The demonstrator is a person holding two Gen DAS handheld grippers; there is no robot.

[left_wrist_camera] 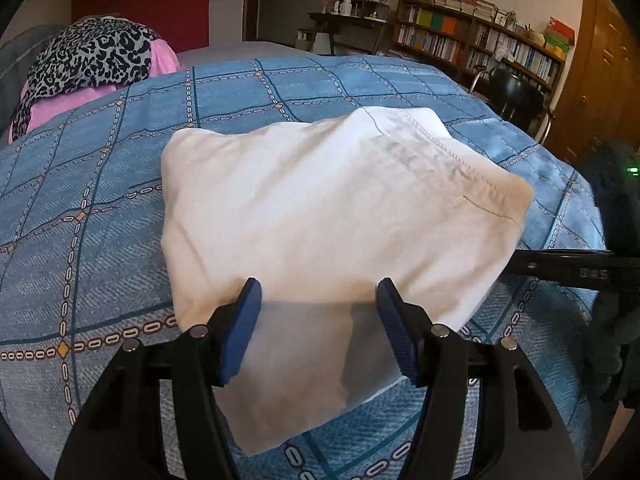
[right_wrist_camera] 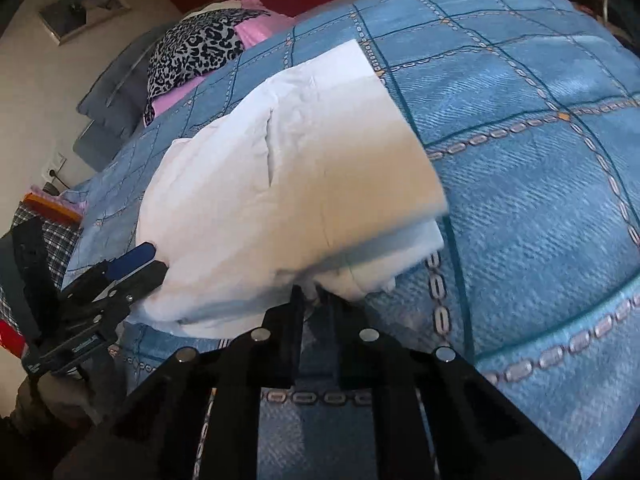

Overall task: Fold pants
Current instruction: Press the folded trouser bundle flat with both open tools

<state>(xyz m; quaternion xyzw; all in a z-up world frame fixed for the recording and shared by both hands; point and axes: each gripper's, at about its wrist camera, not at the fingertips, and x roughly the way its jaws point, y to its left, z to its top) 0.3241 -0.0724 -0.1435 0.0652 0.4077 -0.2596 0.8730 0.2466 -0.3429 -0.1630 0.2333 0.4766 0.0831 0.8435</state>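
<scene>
The white pants (left_wrist_camera: pixel 328 208) lie folded into a compact bundle on the blue checked bedspread (left_wrist_camera: pixel 80 208), nearly done; the left gripper (left_wrist_camera: pixel 318 312) gapes around one edge, the right gripper (right_wrist_camera: pixel 318 296) pinches a corner.

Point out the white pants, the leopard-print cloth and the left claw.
white pants (left_wrist_camera: pixel 320 200): left wrist view, top folded layer.
leopard-print cloth (left_wrist_camera: pixel 92 56): left wrist view, its middle.
left claw (left_wrist_camera: pixel 318 296): left wrist view, between fingertips.
</scene>
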